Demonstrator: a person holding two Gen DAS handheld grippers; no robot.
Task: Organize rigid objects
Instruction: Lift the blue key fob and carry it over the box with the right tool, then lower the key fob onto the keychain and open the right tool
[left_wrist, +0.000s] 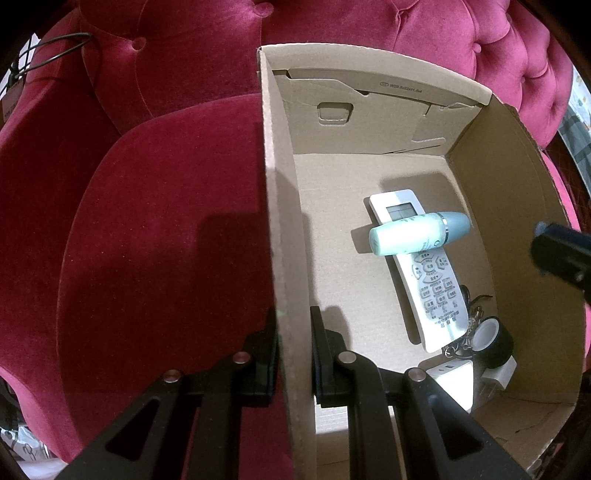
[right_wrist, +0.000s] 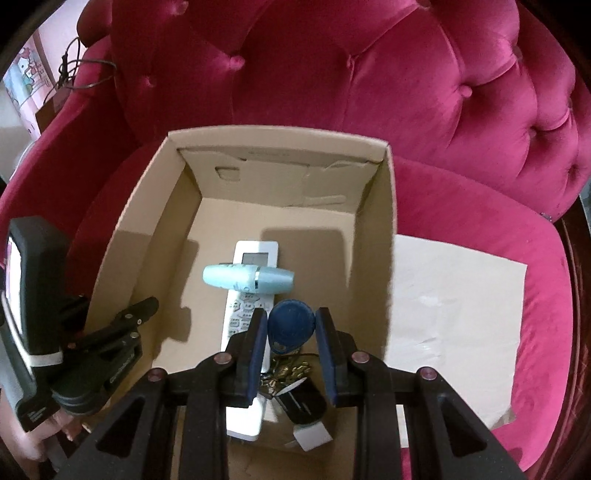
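Left hand-held gripper (left_wrist: 293, 354) clamps box wall (left_wrist: 284, 258); right hand-held gripper (right_wrist: 291, 332) wide; inside: one remote (left_wrist: 432, 280), one bottle (left_wrist: 417, 232)

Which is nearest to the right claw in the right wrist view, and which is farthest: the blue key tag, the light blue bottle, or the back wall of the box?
1. Blue key tag: between the fingers of the right claw.
2. Light blue bottle: just beyond, lying across the remote.
3. Back wall of the box: farthest, against the sofa.
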